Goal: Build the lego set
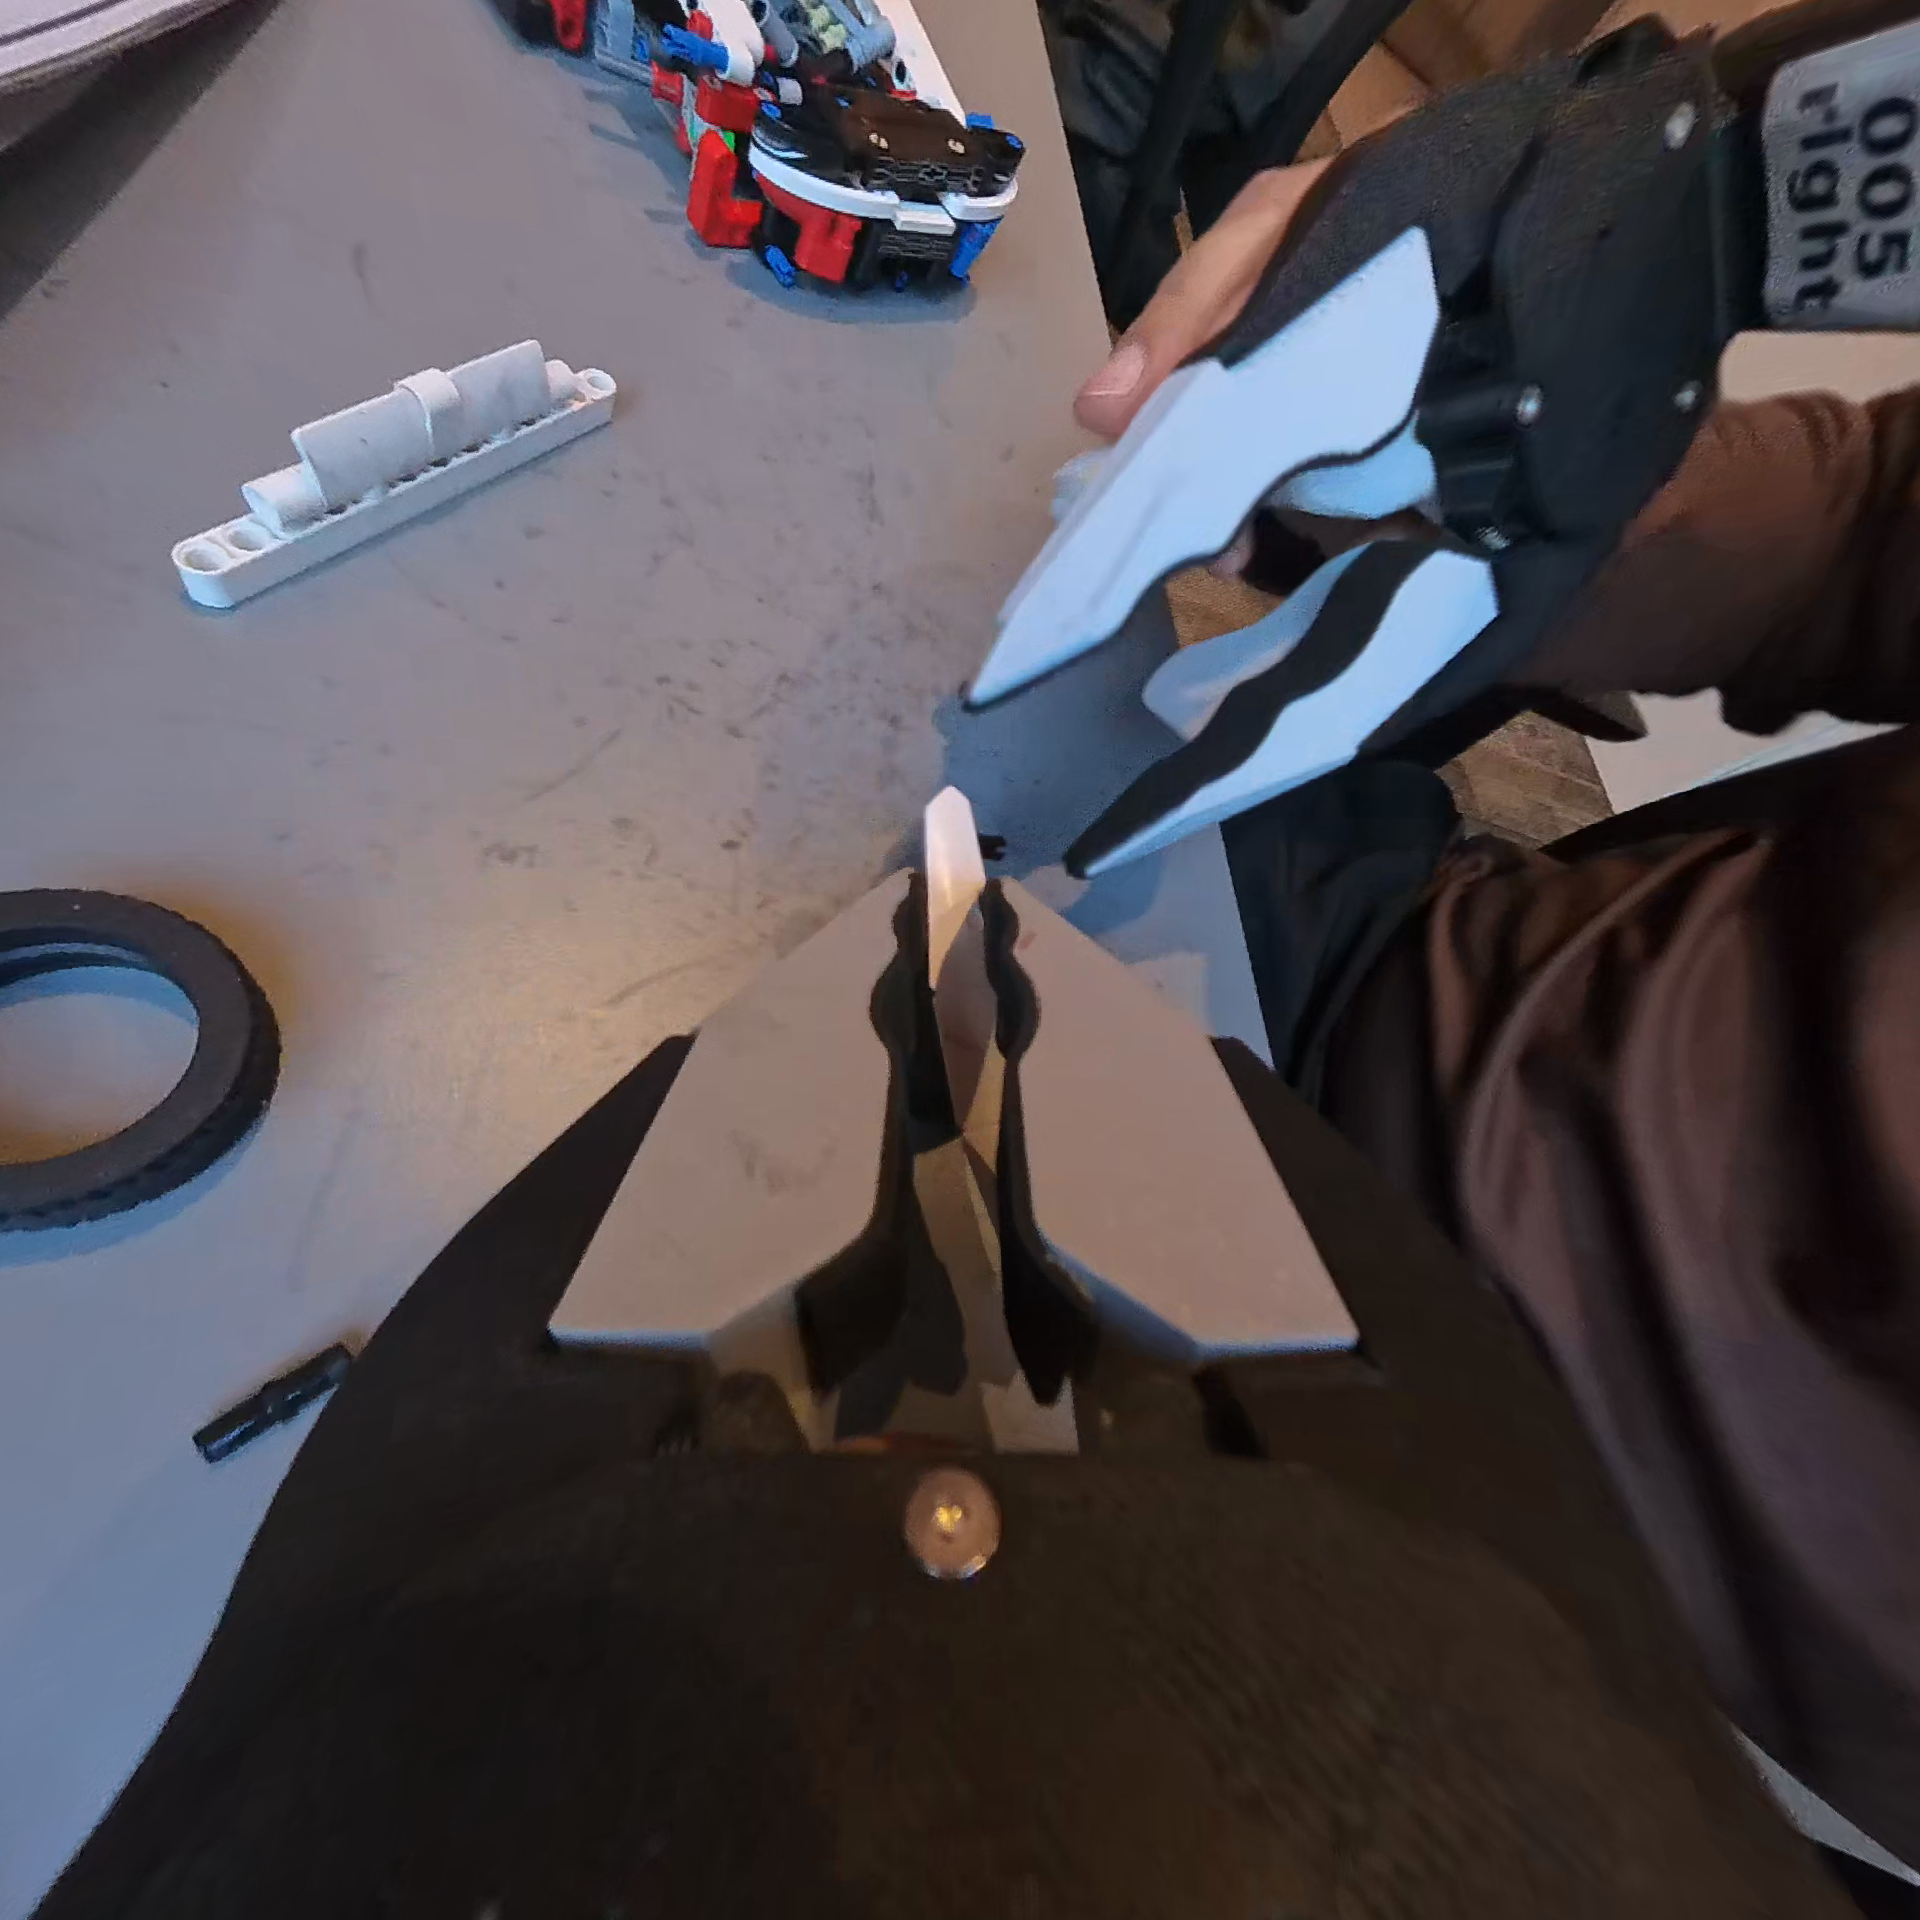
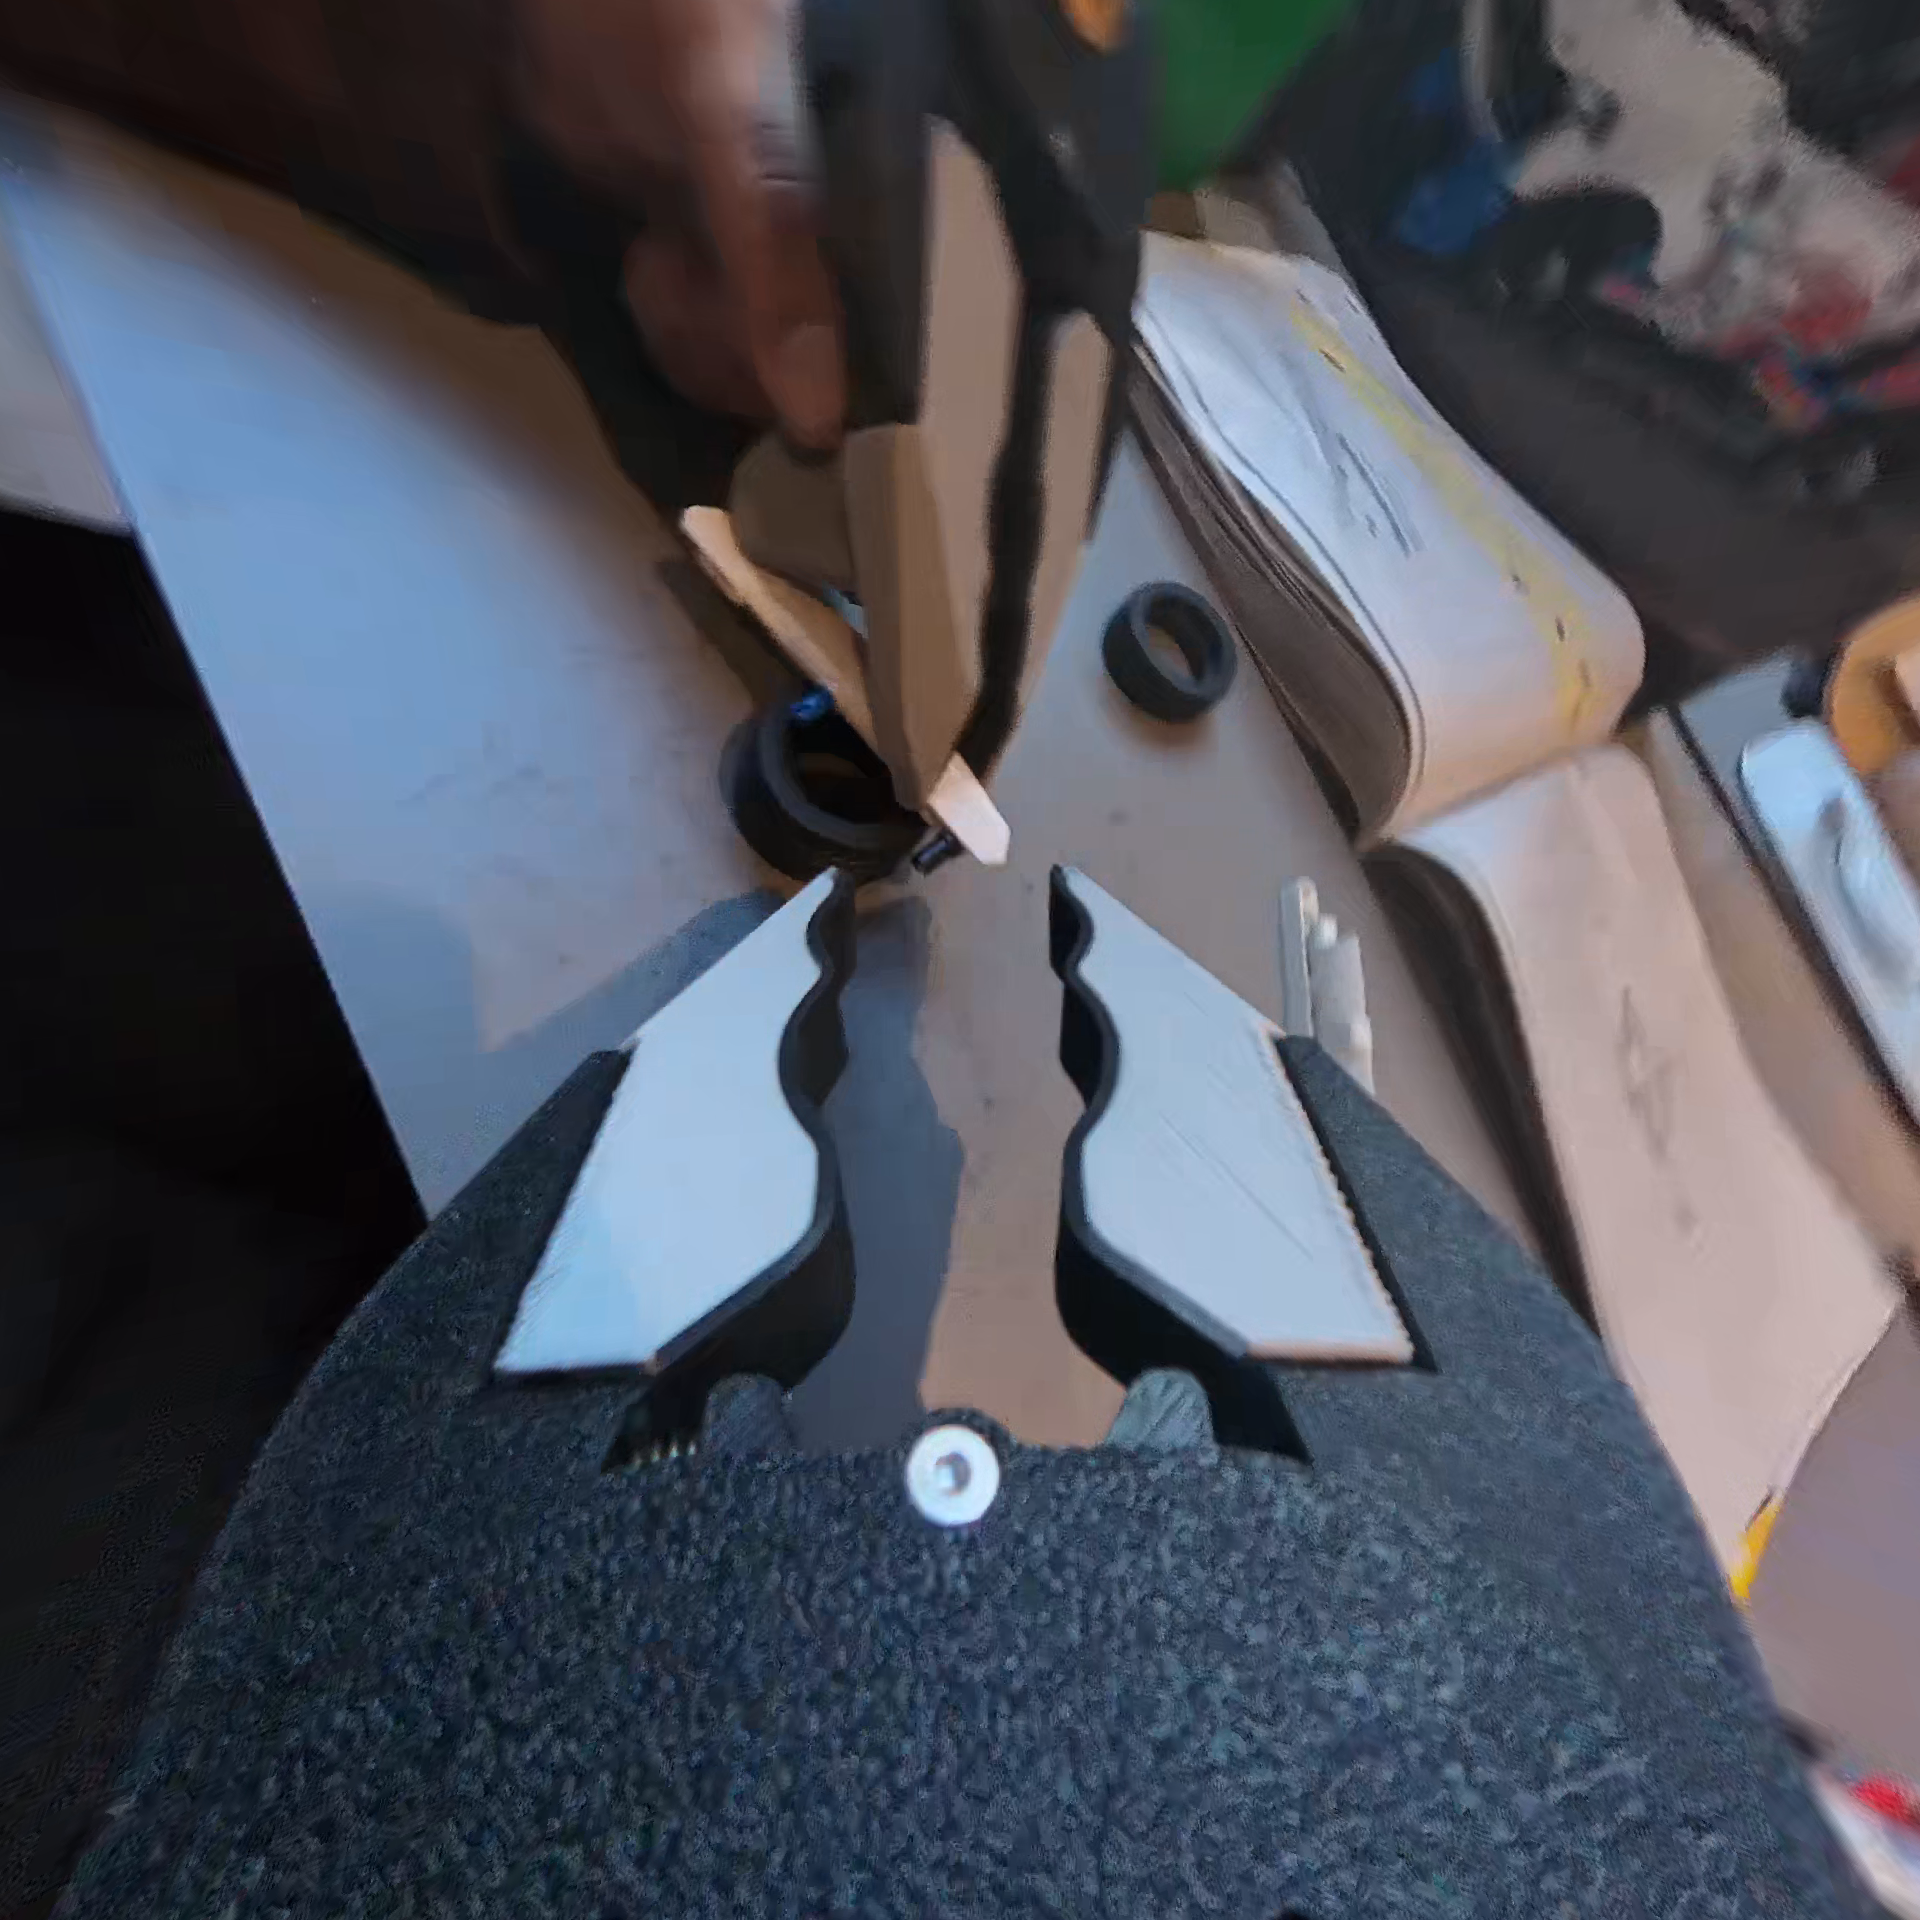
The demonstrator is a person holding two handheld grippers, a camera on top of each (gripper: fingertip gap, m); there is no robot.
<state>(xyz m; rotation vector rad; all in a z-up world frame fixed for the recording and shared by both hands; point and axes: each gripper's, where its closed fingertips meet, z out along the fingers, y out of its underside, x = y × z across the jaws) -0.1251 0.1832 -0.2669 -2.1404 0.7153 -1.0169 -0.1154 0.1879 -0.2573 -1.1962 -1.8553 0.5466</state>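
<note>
Two grippers are seen: the left gripper (image 1: 951, 894) is clenched on a white piece (image 1: 951, 873), the right gripper (image 2: 945, 883) released. A black tyre (image 1: 114, 1060), white beam (image 1: 395, 468) and part-built model (image 1: 852, 156) are scattered on the table (image 1: 623, 675).

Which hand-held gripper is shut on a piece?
The left hand-held gripper, clamped on a thin white piece; the right hand-held gripper is open and empty.

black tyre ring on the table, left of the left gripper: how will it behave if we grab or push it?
The black tyre ring lies flat on the grey table, so a push should slide it, not roll it. It looks thin-walled and rubbery, so it probably squashes under the jaws. Hollow, so likely light for its size.
</note>
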